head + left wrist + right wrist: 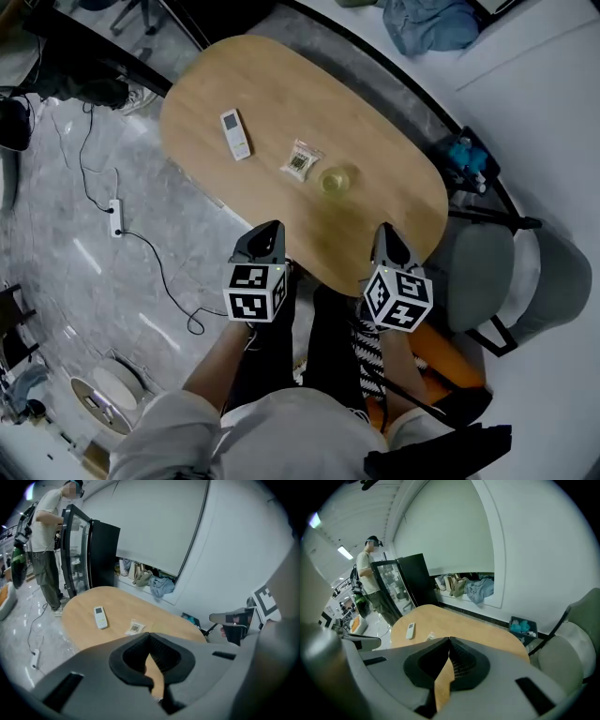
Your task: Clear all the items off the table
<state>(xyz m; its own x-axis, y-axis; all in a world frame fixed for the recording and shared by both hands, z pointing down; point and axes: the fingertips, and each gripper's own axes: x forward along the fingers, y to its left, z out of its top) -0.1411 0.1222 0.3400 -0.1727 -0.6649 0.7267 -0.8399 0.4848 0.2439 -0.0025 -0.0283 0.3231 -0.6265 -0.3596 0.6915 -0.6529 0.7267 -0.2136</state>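
Note:
An oval wooden table (394, 202) carries a white remote (236, 134), a small clear packet (301, 160) and a yellowish glass cup (337, 180). My left gripper (268, 231) hovers at the table's near edge, shut and empty. My right gripper (385, 232) hangs beside it over the near right rim, also shut with nothing held. In the left gripper view the jaw tips (150, 634) meet, with the remote (100, 617) and packet (135, 628) beyond them. The right gripper view shows closed tips (449, 639), the remote (410, 630) and the packet (429, 636). The cup is hidden in both gripper views.
A grey chair (497, 272) stands by the table's right end. A power strip (115, 217) with cable lies on the floor at left. A person (47, 550) stands at a black glass-door fridge (89, 555) beyond the table. A blue-filled crate (466, 159) sits by the wall.

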